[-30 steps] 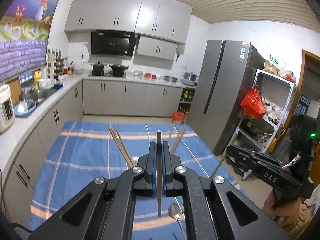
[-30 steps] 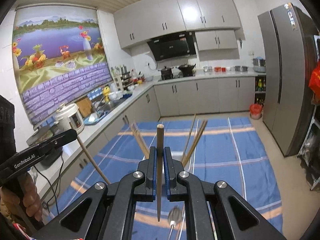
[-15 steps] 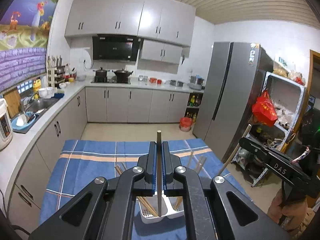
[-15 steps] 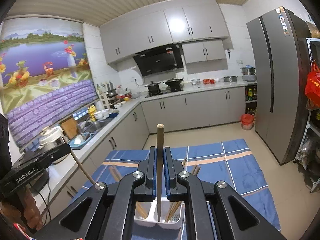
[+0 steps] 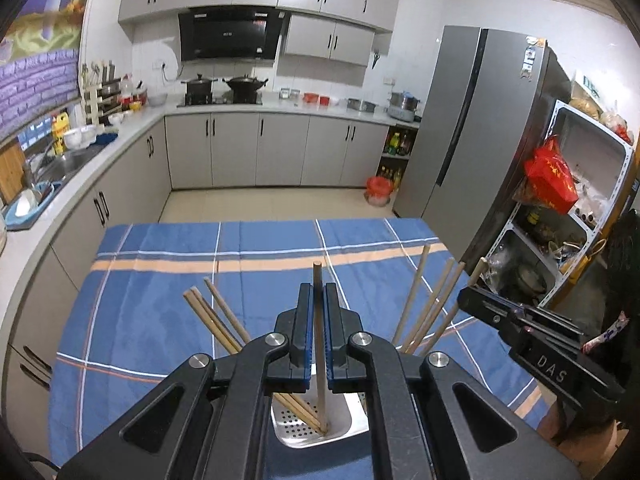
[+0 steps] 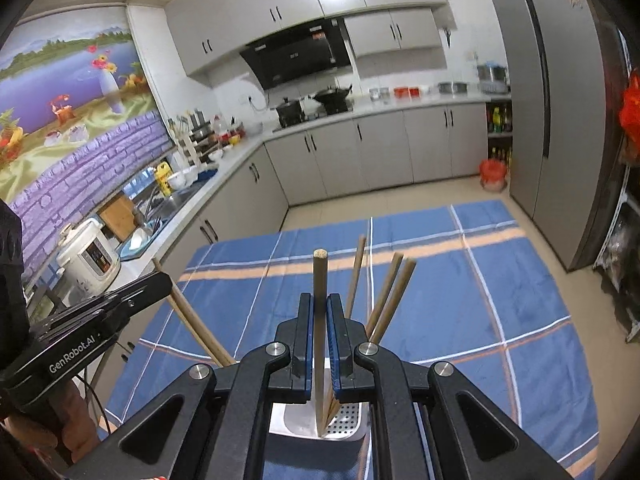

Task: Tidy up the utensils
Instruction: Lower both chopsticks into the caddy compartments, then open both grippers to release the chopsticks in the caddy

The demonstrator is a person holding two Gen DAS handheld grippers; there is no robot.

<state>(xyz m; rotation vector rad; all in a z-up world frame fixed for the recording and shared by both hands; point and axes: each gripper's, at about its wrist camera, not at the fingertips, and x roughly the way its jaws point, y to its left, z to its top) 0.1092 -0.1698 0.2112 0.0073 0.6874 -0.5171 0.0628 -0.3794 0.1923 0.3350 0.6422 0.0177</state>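
Observation:
My left gripper [image 5: 316,332] is shut on a wooden chopstick [image 5: 318,312] held upright, its lower tip inside a white perforated utensil holder [image 5: 304,424] on the blue plaid tablecloth [image 5: 160,280]. Several chopsticks [image 5: 216,324] lean in that compartment; others [image 5: 424,308] lean to the right. My right gripper [image 6: 320,336] is shut on another upright chopstick [image 6: 320,304], its tip in the holder [image 6: 348,420] beside leaning chopsticks [image 6: 388,296]. Each gripper shows in the other's view: the right one [image 5: 532,340], the left one [image 6: 92,320].
The table stands in a kitchen with grey cabinets [image 5: 256,152], a sink counter [image 5: 52,168] on the left, a fridge [image 5: 480,128] and a metal shelf [image 5: 580,184] on the right. A rice cooker [image 6: 90,256] sits on the counter near the table's left edge.
Both grippers have tilted downward and lowered over the holder. The two held chopsticks now reach down into the holder's compartments. Both stay shut on their chopsticks.

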